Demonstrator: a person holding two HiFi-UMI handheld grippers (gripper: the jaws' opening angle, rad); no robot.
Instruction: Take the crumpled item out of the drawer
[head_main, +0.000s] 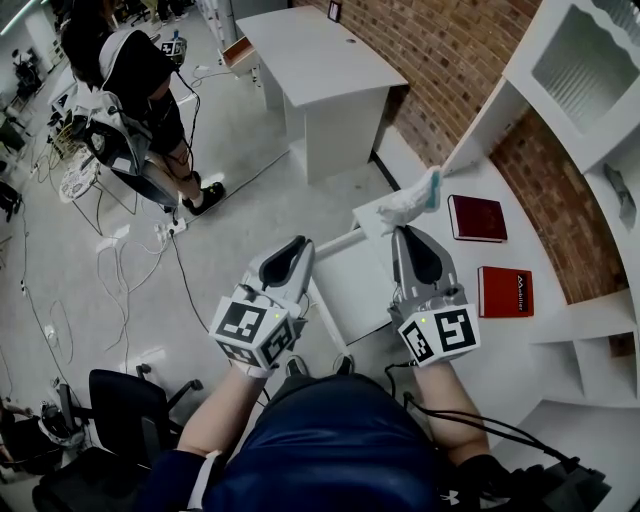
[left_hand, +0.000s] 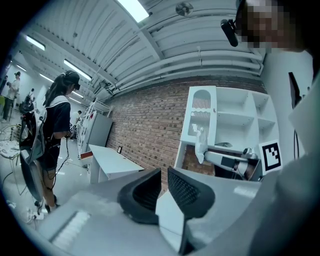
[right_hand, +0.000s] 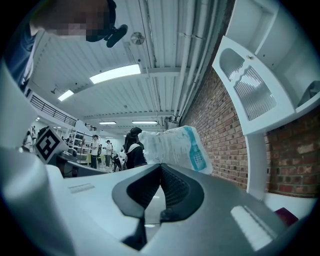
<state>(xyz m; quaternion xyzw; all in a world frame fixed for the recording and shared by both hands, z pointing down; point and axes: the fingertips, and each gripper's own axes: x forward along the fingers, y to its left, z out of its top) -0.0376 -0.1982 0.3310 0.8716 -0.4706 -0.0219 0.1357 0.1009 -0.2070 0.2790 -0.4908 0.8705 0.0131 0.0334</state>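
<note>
Jaws of the right gripper (head_main: 404, 231) are pinched tight on an edge of the crumpled item (head_main: 410, 202), which hangs above the open drawer (head_main: 355, 285). The left gripper (head_main: 302, 243), level beside it, is drawn together on nothing. The removal looks nearly done. Next, the item probably needs carrying aside and setting on the white top (head_main: 475, 180) near the red books (head_main: 476, 217).
</note>
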